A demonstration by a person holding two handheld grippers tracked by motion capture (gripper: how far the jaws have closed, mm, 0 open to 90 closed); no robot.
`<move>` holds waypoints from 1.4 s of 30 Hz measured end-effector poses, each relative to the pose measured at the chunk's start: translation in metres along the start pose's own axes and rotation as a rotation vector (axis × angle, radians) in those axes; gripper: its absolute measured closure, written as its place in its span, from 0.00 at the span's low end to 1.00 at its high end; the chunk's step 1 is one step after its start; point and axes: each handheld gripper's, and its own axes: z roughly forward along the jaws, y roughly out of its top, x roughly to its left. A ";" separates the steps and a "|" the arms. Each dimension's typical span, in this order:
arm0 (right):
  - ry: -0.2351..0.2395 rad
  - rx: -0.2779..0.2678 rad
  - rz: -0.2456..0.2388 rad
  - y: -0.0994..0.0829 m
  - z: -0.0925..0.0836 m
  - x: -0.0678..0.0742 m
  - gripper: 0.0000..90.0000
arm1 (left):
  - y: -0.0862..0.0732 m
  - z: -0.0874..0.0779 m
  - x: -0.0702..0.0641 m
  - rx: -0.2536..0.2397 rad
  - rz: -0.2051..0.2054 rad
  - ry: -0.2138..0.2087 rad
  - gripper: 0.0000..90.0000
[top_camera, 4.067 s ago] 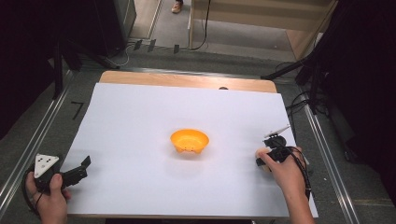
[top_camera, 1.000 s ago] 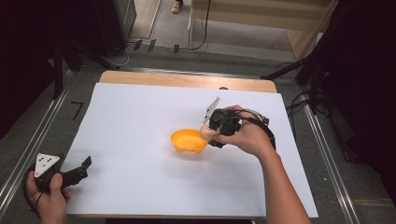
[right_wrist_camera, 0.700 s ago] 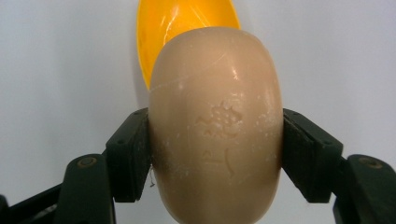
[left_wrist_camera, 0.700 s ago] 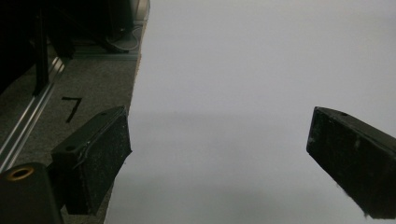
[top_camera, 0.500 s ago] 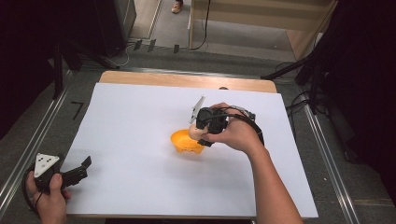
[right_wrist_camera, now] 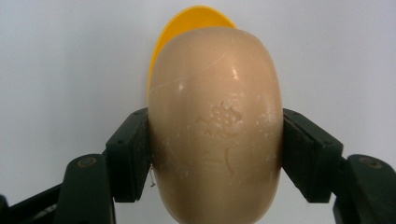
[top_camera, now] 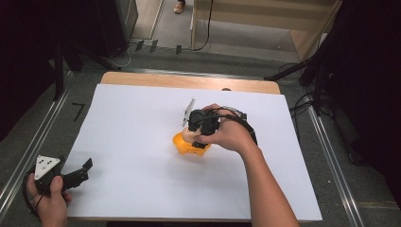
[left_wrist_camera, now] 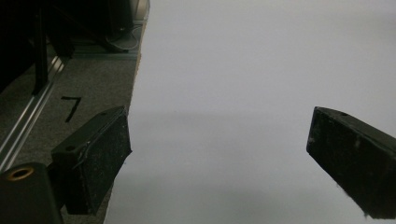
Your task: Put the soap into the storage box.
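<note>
Right gripper [right_wrist_camera: 215, 154] fingers clamp a smooth oval beige soap [right_wrist_camera: 215, 126] over the glossy orange bowl [top_camera: 185, 145]; left gripper [left_wrist_camera: 224, 158] fingers gape empty

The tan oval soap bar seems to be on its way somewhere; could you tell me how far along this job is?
Picked up: the right gripper clamps the tan oval soap bar. In hand: carrying it above the orange plastic bowl. Left: lowering and releasing it there. The left gripper rests open at the white sheet's edge.
</note>
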 end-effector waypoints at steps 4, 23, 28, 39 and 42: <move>0.008 0.009 -0.009 0.002 0.007 -0.001 0.37 | 0.000 0.000 0.000 0.000 -0.002 -0.001 0.08; 0.057 0.052 -0.017 0.008 0.025 -0.009 0.36 | 0.000 0.000 0.001 0.002 -0.003 -0.006 0.08; 0.071 0.062 -0.011 0.007 0.029 -0.010 0.36 | 0.000 0.001 0.001 0.004 -0.003 -0.007 0.08; 0.048 0.042 0.023 0.006 0.026 -0.010 0.32 | 0.000 0.001 0.001 0.004 -0.001 -0.008 0.08; 0.029 0.030 0.029 0.004 0.024 -0.009 0.31 | 0.000 0.000 0.001 0.005 -0.002 -0.009 0.08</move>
